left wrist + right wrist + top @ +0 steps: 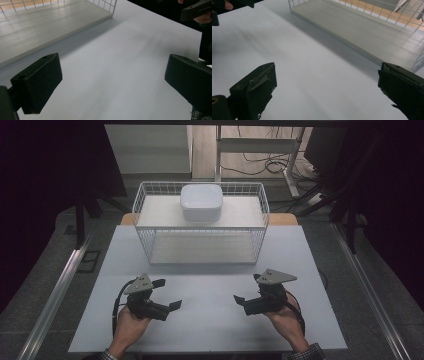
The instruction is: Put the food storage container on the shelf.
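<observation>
Right now both tools are hovering low over the near half of the pale grey rectangular tabletop [210,320], each held in one of the person's hands. The left black two-jaw gripper [167,293] is standing with its jaws spread wide and nothing between them, as the left gripper view confirms with bare table showing in the gap. The right black two-jaw gripper [247,290] is likewise gaping and holding nothing, its jaws pointing inward toward the other tool.

Nearest thing of interest is the white rounded-square plastic bowl [201,202], which is sitting upright on the upper shelf of the white wire-mesh two-tier rack [145,215], toward the back edge of that shelf and near its middle. The rack's lower shelf board [37,27] is lying bare.

What the coming reach seems to be turning on is this: the bowl is lying straight ahead and above both grippers, well apart from them, roughly midway between the two, so neither hand is clearly nearer. With no marked long axis to the bowl, either rim side would serve, and the approach is probably needing to rise over the rack's front wire rim rather than going through it.
</observation>
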`<state>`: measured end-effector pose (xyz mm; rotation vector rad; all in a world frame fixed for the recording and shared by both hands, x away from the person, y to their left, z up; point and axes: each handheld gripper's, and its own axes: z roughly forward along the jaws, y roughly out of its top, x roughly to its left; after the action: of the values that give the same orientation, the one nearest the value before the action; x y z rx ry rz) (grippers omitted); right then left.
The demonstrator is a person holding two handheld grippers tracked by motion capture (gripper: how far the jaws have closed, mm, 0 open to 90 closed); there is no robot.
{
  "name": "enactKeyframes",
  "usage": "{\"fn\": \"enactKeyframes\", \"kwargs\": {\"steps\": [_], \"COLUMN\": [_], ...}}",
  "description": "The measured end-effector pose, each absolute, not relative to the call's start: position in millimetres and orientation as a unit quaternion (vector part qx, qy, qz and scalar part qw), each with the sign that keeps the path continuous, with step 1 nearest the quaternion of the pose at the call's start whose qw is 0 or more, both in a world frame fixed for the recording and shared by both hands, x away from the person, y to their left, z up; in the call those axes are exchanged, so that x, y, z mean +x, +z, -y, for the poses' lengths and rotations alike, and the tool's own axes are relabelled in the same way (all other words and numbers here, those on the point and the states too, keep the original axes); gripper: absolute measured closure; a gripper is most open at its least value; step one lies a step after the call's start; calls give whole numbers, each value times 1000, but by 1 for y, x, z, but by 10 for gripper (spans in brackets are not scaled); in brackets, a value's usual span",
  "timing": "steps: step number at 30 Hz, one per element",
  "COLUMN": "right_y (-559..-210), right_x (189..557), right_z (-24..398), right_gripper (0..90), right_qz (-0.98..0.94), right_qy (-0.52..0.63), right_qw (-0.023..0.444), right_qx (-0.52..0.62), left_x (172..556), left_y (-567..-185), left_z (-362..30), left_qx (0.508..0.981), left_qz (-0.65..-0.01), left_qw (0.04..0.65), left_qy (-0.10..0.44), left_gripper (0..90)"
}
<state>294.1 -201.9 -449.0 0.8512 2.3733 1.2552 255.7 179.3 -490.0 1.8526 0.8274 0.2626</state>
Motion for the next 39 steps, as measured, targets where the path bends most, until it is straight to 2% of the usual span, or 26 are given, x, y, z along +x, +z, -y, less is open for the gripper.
{"fn": "enactKeyframes", "kwargs": {"steps": [15,23,39], "right_y": [-463,-474,-509], "right_x": [276,270,260], "right_z": [241,257,273], "right_gripper": [17,17,15], "right_qz": [-819,-816,-840], "right_qy": [425,413,336], "right_qw": [194,201,160], "right_qx": [334,351,394], "left_x": [224,216,218], "left_y": [-505,-521,-541], "left_z": [-212,-225,-225], "left_qx": [770,781,802], "left_qz": [-371,-396,-416], "left_qw": [498,459,413], "left_qy": [143,148,117], "left_gripper": [10,10,4]}}
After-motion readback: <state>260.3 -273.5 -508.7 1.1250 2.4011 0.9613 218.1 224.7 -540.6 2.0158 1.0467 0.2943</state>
